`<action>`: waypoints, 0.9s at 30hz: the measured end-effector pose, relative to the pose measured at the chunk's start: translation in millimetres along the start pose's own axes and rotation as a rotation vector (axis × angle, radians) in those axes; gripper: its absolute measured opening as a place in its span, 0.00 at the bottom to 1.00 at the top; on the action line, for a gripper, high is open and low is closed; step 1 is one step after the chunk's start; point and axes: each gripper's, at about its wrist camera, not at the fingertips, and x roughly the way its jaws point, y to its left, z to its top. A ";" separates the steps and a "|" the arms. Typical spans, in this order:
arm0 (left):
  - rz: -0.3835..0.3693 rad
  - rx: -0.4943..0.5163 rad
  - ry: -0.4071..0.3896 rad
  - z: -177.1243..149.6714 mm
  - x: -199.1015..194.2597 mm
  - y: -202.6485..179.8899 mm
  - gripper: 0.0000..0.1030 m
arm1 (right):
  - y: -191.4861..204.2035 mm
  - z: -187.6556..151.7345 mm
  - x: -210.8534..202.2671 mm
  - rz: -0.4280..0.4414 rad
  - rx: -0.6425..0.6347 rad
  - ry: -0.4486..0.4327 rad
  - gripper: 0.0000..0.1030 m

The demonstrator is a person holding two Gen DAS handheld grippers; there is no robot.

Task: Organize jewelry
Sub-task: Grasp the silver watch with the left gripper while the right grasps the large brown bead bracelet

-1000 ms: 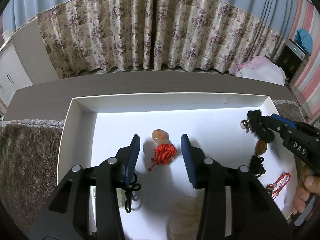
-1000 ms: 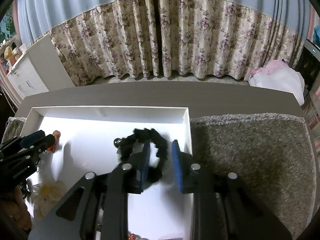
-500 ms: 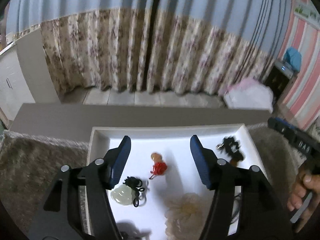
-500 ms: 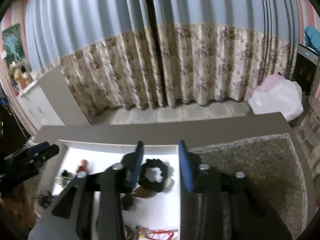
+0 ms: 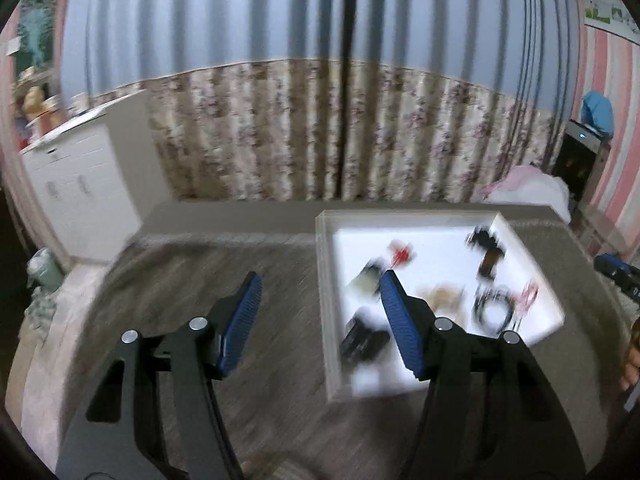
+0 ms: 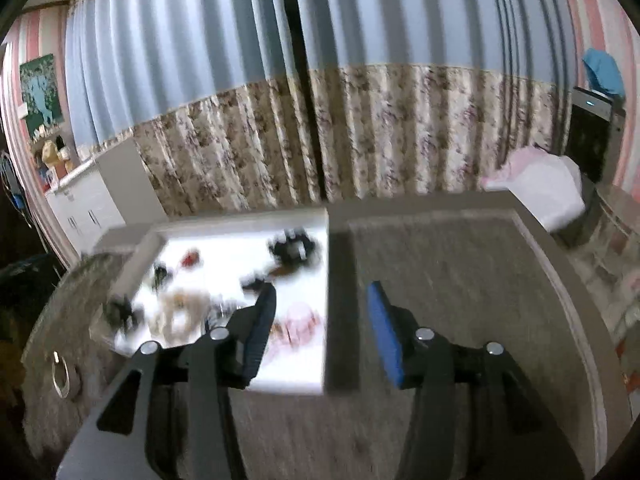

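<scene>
A white tray (image 5: 326, 288) lies on a grey rug and holds several blurred jewelry pieces: a black scrunchie (image 5: 482, 238), a red knotted charm (image 5: 402, 254), a pale pendant (image 5: 366, 282) and a beige flower piece (image 5: 440, 294). My left gripper (image 5: 318, 284) is open and empty, raised above the rug left of the tray. My right gripper (image 6: 322, 300) is open and empty, raised over the tray's (image 6: 326, 264) right edge. The scrunchie (image 6: 294, 248) also shows in the right wrist view. The tip of the right gripper (image 5: 616, 272) shows at the left wrist view's right edge.
The grey rug (image 5: 200, 280) covers a low table in front of floral curtains (image 5: 320, 128). A white cabinet (image 5: 80, 184) stands at the left. A pink and white bag (image 6: 544, 184) sits at the right. A white ring-shaped item (image 6: 60, 376) lies on the rug left of the tray.
Both grippers have lifted and pulled back from the tray. The right gripper has let go of the black scrunchie, which now lies in the tray. The left gripper has swung left.
</scene>
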 end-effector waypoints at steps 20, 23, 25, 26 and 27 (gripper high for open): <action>0.021 0.010 0.150 -119.3 -12.0 62.6 0.58 | 118.3 -105.5 -7.0 0.175 -0.129 0.159 0.49; 0.028 0.009 0.197 -125.3 -0.6 62.9 0.55 | 123.8 -107.4 -5.1 0.169 -0.139 0.173 0.49; 0.014 -0.005 0.233 -129.2 7.2 64.0 0.46 | 127.1 -108.9 -2.4 0.159 -0.142 0.175 0.49; 0.004 -0.014 0.248 -131.1 11.6 63.8 0.39 | 128.0 -110.1 -0.1 0.159 -0.140 0.181 0.49; -0.002 -0.023 0.250 -132.5 13.1 64.3 0.36 | 129.3 -110.8 2.5 0.159 -0.138 0.185 0.49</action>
